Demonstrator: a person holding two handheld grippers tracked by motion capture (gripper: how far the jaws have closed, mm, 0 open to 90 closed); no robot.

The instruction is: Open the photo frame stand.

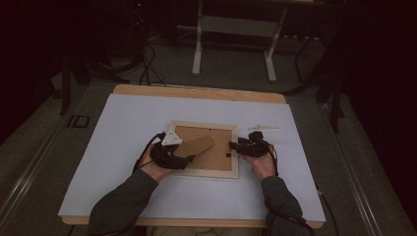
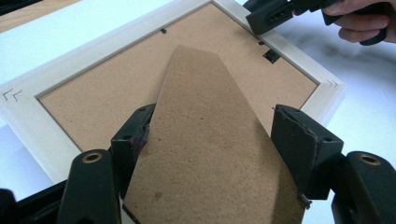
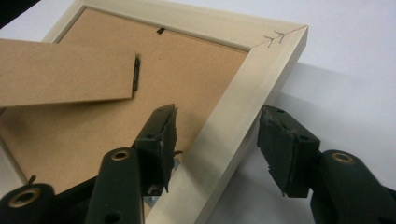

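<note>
1. The room is dim, with a grey floor, cables and the white legs of a stand (image 1: 233, 42) behind the table.
2. A wooden table (image 1: 199, 91) carries a white sheet (image 1: 128, 123) that covers almost all of its top.
3. A pale wooden picture frame (image 1: 235, 147) lies face down near the middle of the sheet, its brown backing board (image 1: 206, 157) turned up.
4. The frame's cardboard easel stand (image 1: 196, 146) lies slanted across the backing board, its narrow end towards the frame's middle.
5. The left gripper (image 1: 169, 157) sits at the frame's near left corner, held in the person's left hand (image 1: 155, 169).
6. In the left gripper view its jaws stand wide, one on each side of the broad end of the easel stand (image 2: 210, 149); the left jaw lies against the stand's edge, while a small gap shows at the right one, so whether it grips I cannot tell.
7. The right gripper (image 1: 241, 146) is at the frame's right side, held by the right hand (image 1: 263, 164).
8. In the right gripper view its jaws are spread wide and straddle the frame's right rail (image 3: 229, 135), one jaw over the backing board (image 3: 196, 79) and one outside over the sheet; neither pad presses the wood.
9. A small white object (image 1: 263, 128) lies on the sheet just beyond the right gripper; what it is I cannot tell.
</note>
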